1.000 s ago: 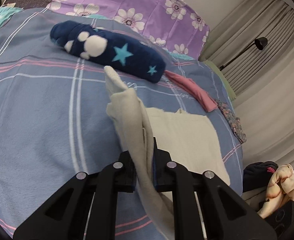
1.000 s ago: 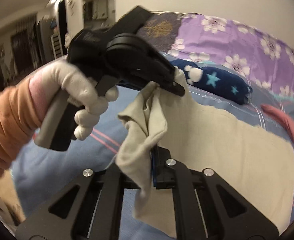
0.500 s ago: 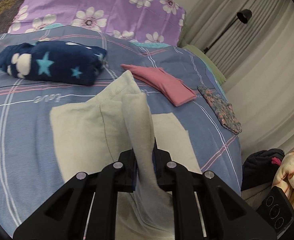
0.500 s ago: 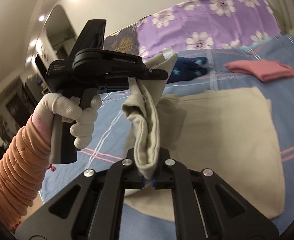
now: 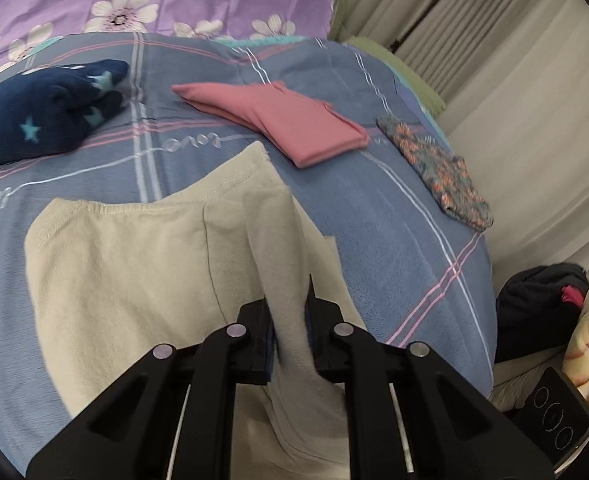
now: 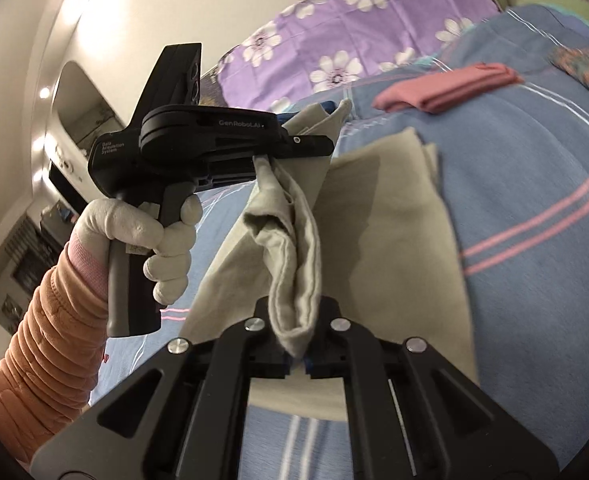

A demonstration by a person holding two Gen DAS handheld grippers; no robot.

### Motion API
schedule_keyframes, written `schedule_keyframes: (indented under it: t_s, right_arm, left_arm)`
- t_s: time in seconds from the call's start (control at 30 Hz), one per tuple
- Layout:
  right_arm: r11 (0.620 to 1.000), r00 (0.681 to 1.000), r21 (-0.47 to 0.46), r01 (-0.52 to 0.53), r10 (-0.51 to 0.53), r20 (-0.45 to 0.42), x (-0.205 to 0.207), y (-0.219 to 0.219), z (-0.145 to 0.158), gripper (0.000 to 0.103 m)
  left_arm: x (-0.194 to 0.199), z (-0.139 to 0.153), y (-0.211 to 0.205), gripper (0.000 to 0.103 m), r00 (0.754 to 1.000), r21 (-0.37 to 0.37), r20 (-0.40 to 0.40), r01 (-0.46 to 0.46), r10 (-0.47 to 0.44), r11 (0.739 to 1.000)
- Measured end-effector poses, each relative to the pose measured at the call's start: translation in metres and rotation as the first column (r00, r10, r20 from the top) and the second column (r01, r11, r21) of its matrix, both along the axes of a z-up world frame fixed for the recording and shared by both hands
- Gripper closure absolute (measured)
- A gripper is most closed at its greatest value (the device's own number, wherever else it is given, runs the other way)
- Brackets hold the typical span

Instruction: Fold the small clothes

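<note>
Pinching one raised edge of the beige cloth [image 5: 134, 280] at lower centre, left gripper [image 5: 290, 332] and right gripper [image 6: 296, 344] both clamp bunched fabric — releasing unevenly could skew the fold over the bed [image 5: 374, 216].

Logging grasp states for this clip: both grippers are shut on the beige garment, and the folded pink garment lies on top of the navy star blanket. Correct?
Not quite. The folded pink garment lies on the blue bedspread, apart from the navy star blanket, as the left wrist view shows. Both the left gripper and right gripper are shut on the beige garment.
</note>
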State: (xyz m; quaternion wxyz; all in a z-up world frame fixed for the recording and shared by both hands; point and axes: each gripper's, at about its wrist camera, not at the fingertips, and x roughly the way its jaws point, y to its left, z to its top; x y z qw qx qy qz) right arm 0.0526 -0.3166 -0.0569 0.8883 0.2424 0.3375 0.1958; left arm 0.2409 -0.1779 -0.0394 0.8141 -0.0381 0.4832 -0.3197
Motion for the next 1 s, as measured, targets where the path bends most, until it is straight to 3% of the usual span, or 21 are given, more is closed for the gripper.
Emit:
schedule_keyframes:
  t_s: [0.37,0.7,0.8,0.97,1.0]
  right_arm:
    - [0.998,0.997,0.039,0.042,-0.040,-0.059,-0.005,-0.025,-0.020,0.099]
    - [0.997,0.999,0.060,0.043,-0.042,-0.019,-0.011,-0.030,-0.011,0.099]
    - [0.997,0.998,0.049,0.057,-0.054,-0.045,-0.012,-0.033,-0.017,0.099]
    - [0.993,0.990,0.103,0.063,-0.048,-0.134,-0.016,-0.039,-0.041,0.099]
    - [0.992,0.989,0.113,0.062,-0.046,-0.139,-0.016,-0.041,-0.042,0.099]
  left_arm:
    - [0.001,-0.030,-0.054,0.091,1.000,0.127,0.015,0.020,-0.022,0.992]
    - [-0.007,-0.020,-0.053,0.091,0.998,0.092,0.055,-0.012,0.007,0.996]
    - [-0.006,-0.028,-0.058,0.089,0.999,0.090,0.046,-0.014,0.010,0.996]
    - [-0.024,-0.022,-0.056,0.055,0.997,0.084,0.074,0.011,-0.017,0.996]
    - [-0.032,-0.017,-0.053,0.053,0.995,0.081,0.092,0.024,-0.032,0.996]
